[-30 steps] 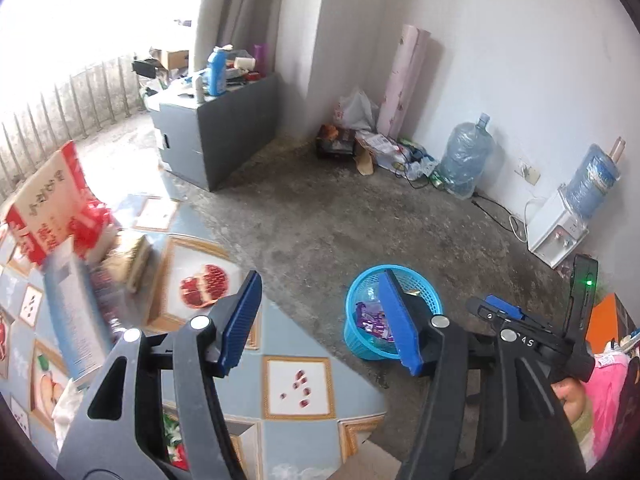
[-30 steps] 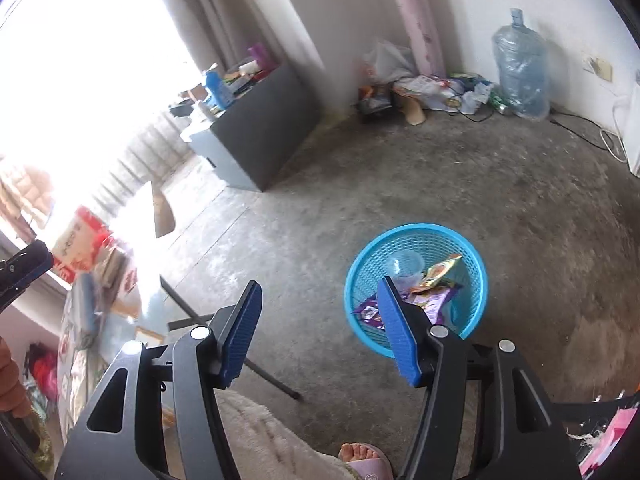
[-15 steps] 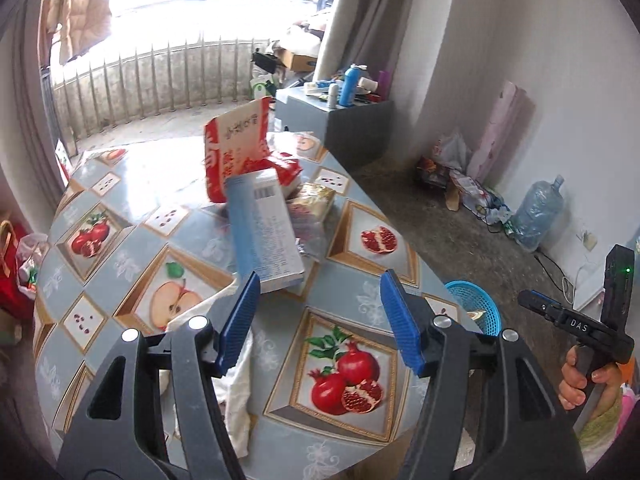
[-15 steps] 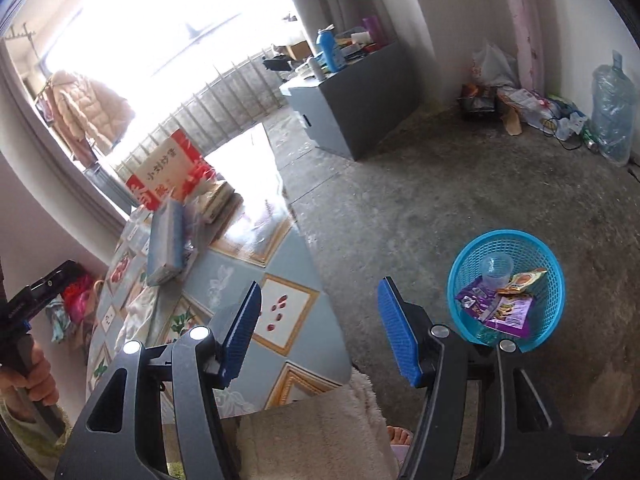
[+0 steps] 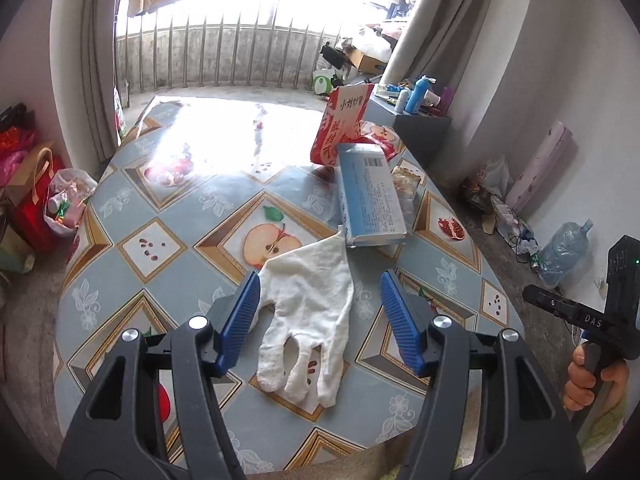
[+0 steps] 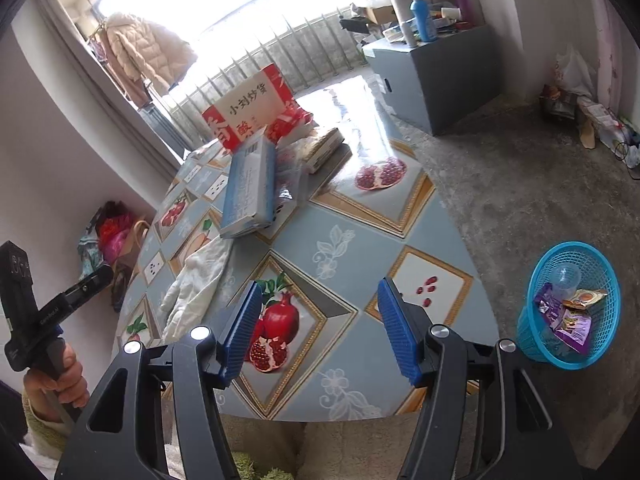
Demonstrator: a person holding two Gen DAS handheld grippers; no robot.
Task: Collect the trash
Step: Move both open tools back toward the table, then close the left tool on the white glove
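Trash basket (image 6: 570, 308) shows only in right view.

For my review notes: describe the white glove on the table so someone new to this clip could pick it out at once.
Start at the round table with its blue fruit-patterned cover. Near the close edge, just in front of a flat light-blue box, lies the white glove, spread flat with its finger ends toward the camera. It is the only soft, plain white item among printed boxes and packets.
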